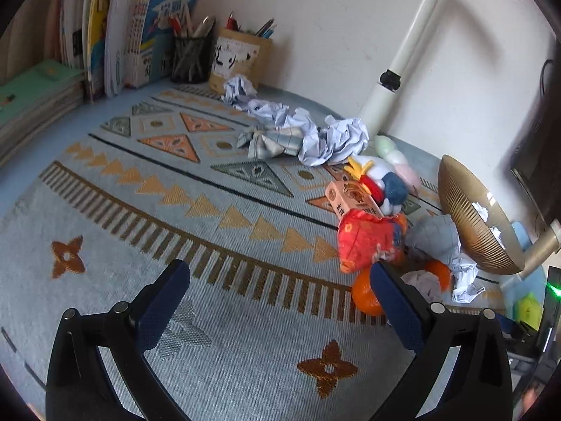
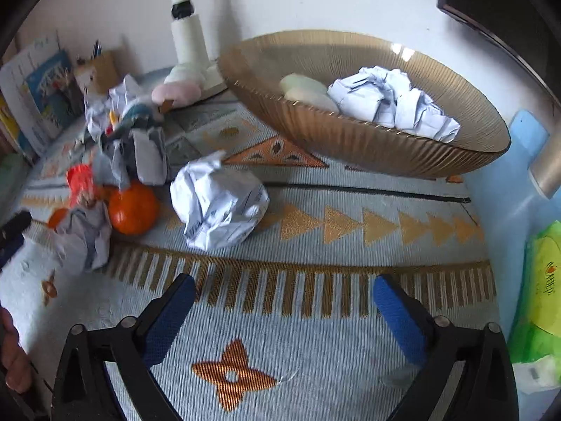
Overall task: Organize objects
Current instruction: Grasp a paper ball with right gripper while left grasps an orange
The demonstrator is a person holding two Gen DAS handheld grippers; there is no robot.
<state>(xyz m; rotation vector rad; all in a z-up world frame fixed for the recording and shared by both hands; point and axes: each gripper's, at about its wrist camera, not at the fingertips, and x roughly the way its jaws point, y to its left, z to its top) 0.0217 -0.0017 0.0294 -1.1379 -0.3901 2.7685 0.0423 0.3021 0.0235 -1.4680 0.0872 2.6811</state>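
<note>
On the patterned mat (image 2: 315, 361), a crumpled white paper ball (image 2: 219, 203) with creases and faint print lies near its far edge, just in front of the ribbed gold bowl (image 2: 350, 140), while the right gripper (image 2: 284, 291) and left gripper (image 1: 280, 277) both gape wide, grasping nothing.

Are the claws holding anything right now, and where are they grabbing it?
No. Both the left claw and the right claw are wide open with only the mat showing between their fingers.
</note>
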